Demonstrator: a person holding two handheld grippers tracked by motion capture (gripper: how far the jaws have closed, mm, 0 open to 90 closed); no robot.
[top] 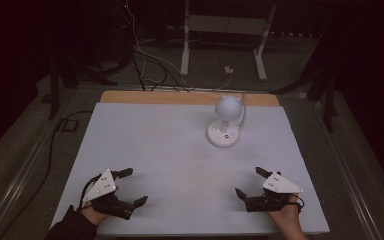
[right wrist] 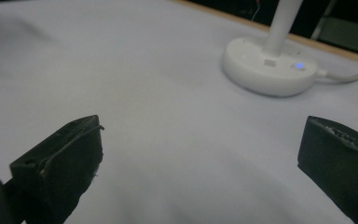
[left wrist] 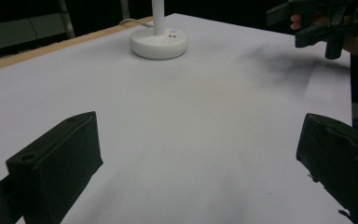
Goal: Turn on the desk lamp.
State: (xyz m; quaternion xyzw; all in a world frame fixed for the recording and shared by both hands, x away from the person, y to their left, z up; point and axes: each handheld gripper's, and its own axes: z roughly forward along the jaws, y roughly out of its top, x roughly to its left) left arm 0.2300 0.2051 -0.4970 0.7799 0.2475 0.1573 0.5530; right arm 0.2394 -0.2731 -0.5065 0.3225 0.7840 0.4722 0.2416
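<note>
Left gripper: black two-jaw left gripper (top: 130,187) rests low at the near left of the table, jaws spread wide, nothing between them.
Right gripper: black two-jaw right gripper (top: 250,182) sits at the near right, jaws likewise wide apart and empty.
Likely target: small white plastic desk lamp (top: 224,131) with round base, slim stem and globe head, standing right of centre toward the far edge, well apart from both grippers.
Handling: probably light, rigid, smooth; top-heavy, so it may tip.
Hold: best at the stem (right wrist: 279,28) or the base rim.
Surroundings: white table surface (top: 155,145) lies bare between.
Obstruction: white cable (right wrist: 349,77) trails off the base and could drag.
</note>
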